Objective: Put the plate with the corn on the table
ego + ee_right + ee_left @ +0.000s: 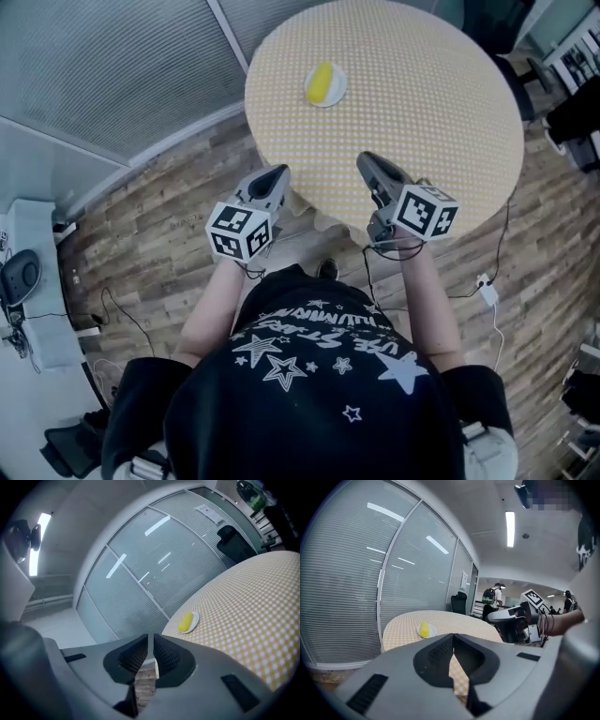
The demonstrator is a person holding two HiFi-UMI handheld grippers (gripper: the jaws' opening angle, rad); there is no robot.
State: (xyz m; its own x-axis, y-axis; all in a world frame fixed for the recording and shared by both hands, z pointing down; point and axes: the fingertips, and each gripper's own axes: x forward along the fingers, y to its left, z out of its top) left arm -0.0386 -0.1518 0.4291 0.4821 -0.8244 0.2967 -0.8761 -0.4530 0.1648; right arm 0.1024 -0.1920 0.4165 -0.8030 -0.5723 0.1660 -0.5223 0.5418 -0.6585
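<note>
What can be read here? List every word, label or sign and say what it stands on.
Shirt: white print among stars, upside down and creased, unreadable.
Notice on the glass wall: too small to read.
Marker cubes: square patterns only, no words.

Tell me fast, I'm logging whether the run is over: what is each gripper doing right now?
Left gripper: closed, holding nothing.
Right gripper: closed to a thin slit, holding nothing.

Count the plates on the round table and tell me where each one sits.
1. The white plate, carrying the corn, sits on the table toward its far side, left of centre in the head view. No other plate shows in any view.
</note>
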